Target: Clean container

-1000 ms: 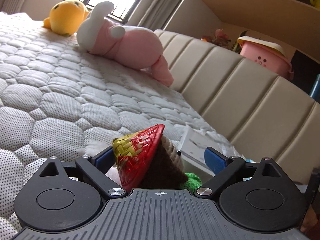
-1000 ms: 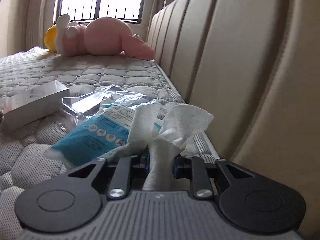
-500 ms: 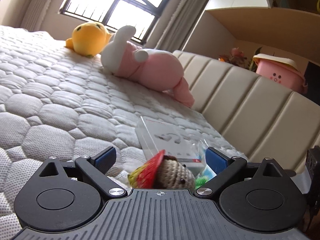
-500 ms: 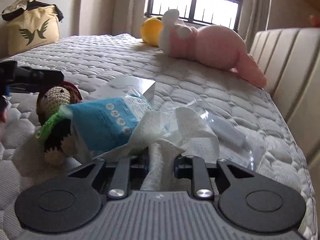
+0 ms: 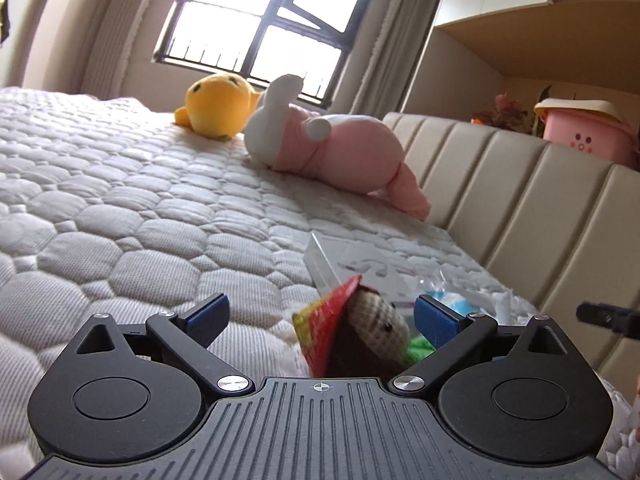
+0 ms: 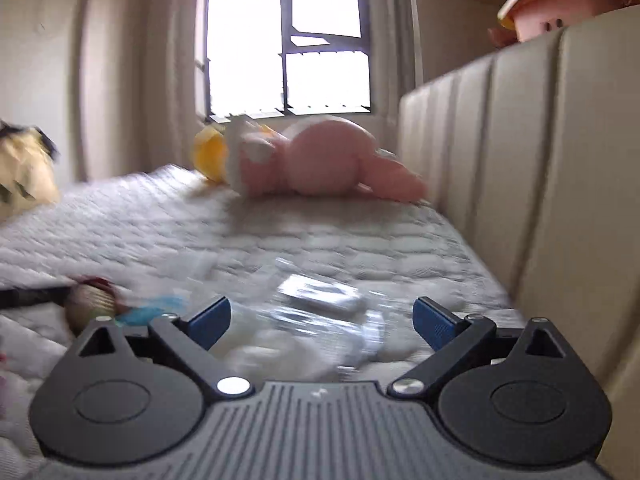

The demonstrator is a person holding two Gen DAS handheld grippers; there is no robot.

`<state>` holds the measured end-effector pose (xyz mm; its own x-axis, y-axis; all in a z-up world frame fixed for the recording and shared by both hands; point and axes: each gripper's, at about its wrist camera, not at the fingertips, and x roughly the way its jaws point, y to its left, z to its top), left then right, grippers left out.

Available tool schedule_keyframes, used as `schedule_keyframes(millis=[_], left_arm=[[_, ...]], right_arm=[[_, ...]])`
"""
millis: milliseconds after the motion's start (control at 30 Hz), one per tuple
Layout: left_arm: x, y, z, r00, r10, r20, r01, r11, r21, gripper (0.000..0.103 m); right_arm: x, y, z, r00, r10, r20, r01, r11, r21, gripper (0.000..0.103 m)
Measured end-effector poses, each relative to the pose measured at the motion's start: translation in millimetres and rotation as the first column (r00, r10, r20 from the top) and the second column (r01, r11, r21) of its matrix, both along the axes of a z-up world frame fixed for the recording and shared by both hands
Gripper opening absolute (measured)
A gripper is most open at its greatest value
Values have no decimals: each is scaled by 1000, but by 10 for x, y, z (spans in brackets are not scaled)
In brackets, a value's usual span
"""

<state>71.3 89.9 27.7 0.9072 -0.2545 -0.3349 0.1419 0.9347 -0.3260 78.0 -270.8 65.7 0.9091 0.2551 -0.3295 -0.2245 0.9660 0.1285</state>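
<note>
On the quilted mattress [image 5: 120,220], holding the left gripper [image 5: 322,314] low with its fingers spread wide and gripping nothing, framing a crochet doll [image 5: 372,332] in a red and yellow straw hat without touching it. Holding the right gripper [image 6: 322,316] equally wide and empty, passing over a heap of crumpled tissue [image 6: 280,348] and clear wrapping, all badly blurred in that view.

Judging the step in hand as clearing loose items off the bed, with the doll closest to a grasp. Advising a centred approach: bringing both pads level with the woollen head rather than the hat brim, closing slowly, avoiding the flat white box [image 5: 360,260] lying just behind.

Not finding any container on the mattress itself. Taking the pink bin [image 5: 588,136] with the printed face as the likeliest candidate, though only guessing. Sitting well apart from both grippers, up on the ledge behind the padded headboard [image 5: 520,208], beside some flowers. Standing upright, opening upward, with a cream lid resting slightly tilted on top. Turning its face toward the bed. Looking wider than tall, with the long axis seemingly running along the ledge; not telling more at this distance.
</note>
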Motion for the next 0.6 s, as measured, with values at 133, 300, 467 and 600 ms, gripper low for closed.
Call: schedule_keyframes(millis=[133, 300, 467, 600], left_arm=[[-290, -163, -53, 999, 29, -27, -29, 1000, -13, 103], [-517, -454, -50, 999, 42, 17, -44, 990, 135, 103], [-682, -654, -42, 995, 58, 78, -67, 990, 127, 103], [-674, -860, -83, 996, 75, 47, -81, 985, 153, 103]], right_arm=[[-178, 363, -65, 990, 138, -10, -137, 990, 40, 99], [-413, 507, -322, 996, -66, 58, 70, 995, -67, 103], [-546, 347, -574, 987, -156, 48, 154, 987, 45, 103], [-468, 264, -601, 987, -157, 13, 156, 984, 89, 103]])
